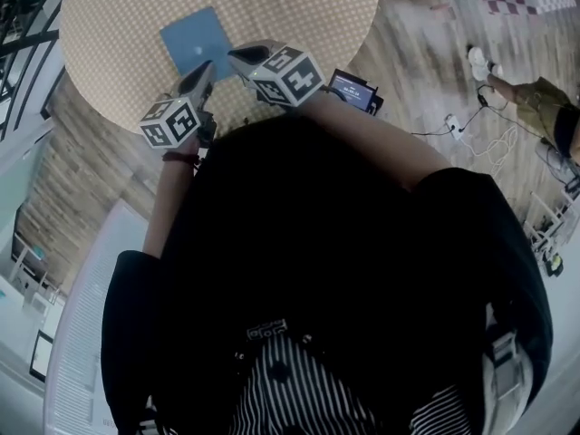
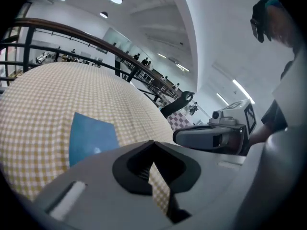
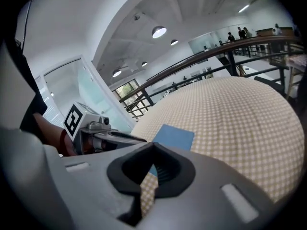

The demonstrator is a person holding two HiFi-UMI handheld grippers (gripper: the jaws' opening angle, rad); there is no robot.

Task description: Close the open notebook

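Note:
A blue notebook lies shut and flat on the round table's checked cloth. It also shows in the left gripper view as the blue notebook and in the right gripper view as the blue notebook. My left gripper hangs above the table's near edge, just short of the notebook, jaws shut and empty. My right gripper hovers beside it at the notebook's near right corner, also shut on nothing. Neither touches the notebook. Each gripper sees the other: the right gripper, the left gripper.
A small screen device shows by my right hand. Wooden floor surrounds the table, with cables and a seated person's legs at the right. A dark railing runs at the far left, and a white unit stands lower left.

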